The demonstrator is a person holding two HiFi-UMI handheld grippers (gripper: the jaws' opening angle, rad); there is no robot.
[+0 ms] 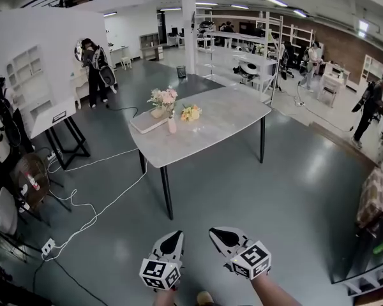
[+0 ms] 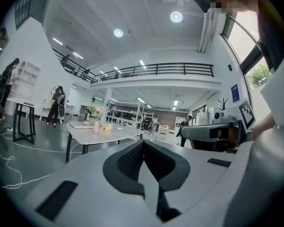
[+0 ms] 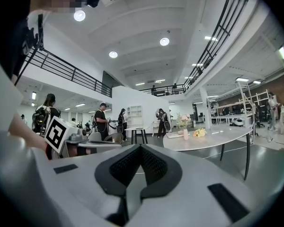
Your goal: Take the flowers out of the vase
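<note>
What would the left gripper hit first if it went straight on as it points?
Nothing close: open floor lies ahead of the left gripper. Further on, its line seems to meet the grey table near its edge, though depth is unclear.

The vase [image 1: 172, 125] and its flowers [image 1: 164, 97] on the table [image 1: 217, 126] are too small to tell single stems. The flat pale thing [image 1: 148, 121] beside them cannot be identified. The head view's bottom edge cuts off the left forearm [image 1: 168, 296] and the right forearm [image 1: 277, 292].
</note>
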